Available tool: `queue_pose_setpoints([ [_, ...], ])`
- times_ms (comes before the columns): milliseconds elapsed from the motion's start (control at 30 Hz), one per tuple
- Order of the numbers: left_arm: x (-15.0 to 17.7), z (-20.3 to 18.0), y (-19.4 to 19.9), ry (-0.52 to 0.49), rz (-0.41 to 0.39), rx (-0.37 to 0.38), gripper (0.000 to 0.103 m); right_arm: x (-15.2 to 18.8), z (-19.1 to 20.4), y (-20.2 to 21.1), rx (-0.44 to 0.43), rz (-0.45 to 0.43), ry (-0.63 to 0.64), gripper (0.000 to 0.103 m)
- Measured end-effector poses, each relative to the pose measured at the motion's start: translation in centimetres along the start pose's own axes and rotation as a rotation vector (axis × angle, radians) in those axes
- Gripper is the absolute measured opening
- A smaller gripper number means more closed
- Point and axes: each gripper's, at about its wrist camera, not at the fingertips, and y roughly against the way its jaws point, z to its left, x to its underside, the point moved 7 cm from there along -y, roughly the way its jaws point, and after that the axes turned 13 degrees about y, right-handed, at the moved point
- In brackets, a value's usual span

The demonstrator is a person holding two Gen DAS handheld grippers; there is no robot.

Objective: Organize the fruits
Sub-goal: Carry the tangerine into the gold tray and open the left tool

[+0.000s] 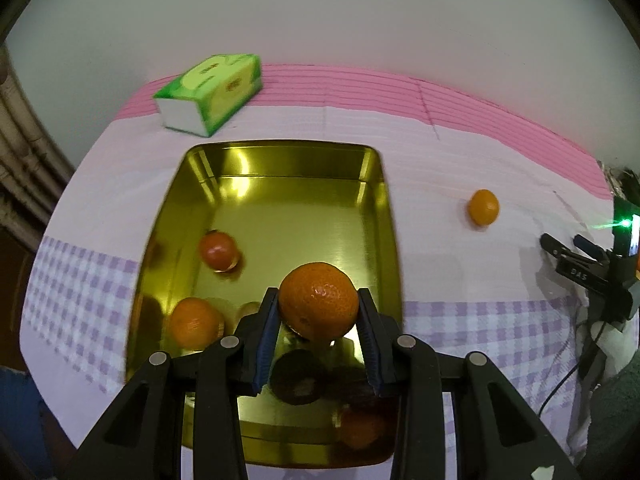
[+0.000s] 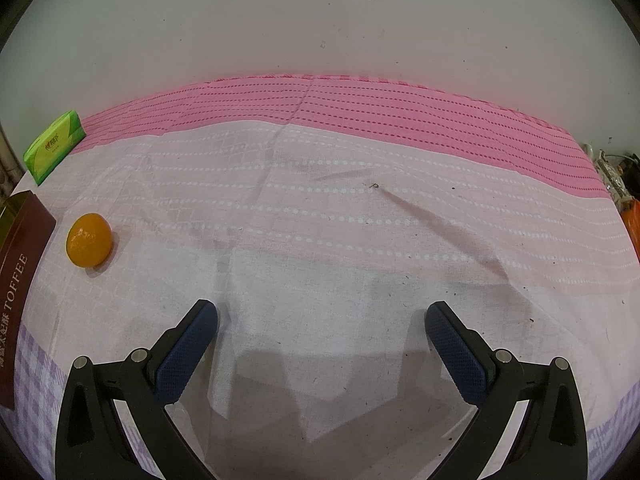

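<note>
A table is covered by a cloth (image 2: 340, 280) with a deep pink band along the far edge, a pale pink woven middle and lilac-and-white checks at the near edge. Behind it rises a plain off-white wall (image 2: 320, 20) with a few small marks.

Seen from the left wrist, the left gripper (image 1: 318, 308) is closed on a round orange mandarin (image 1: 319, 306), its blue-padded fingers pressing both sides, held above a shiny gold rectangular metal tin (image 1: 372, 216). Two more mandarins (image 1: 218, 251) (image 1: 195, 323) lie inside the tin at its left side; orange reflections show on its floor. A green-and-white soft tissue pack (image 1: 210, 94) lies beyond the tin near the pink band.

One lone yellow-orange mandarin (image 2: 89, 245) sits on the cloth just beside the tin's dark red outer wall, which reads "TOFFEE". The right gripper (image 2: 322, 316) hovers wide open over bare cloth, holding nothing, well apart from that fruit.
</note>
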Motion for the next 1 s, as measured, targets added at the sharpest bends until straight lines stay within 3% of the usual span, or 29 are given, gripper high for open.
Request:
queue_pose_setpoints([
  [400,-0.1,4.1,-0.1,0.032,0.021,-0.058,0.034,0.0,0.0,0.0,0.0,0.001,0.0,0.103],
  [1000,1.5,5.5,-1.4,0.07,0.055,-0.057,0.034,0.0,0.0,0.0,0.0,0.002,-0.001,0.103],
])
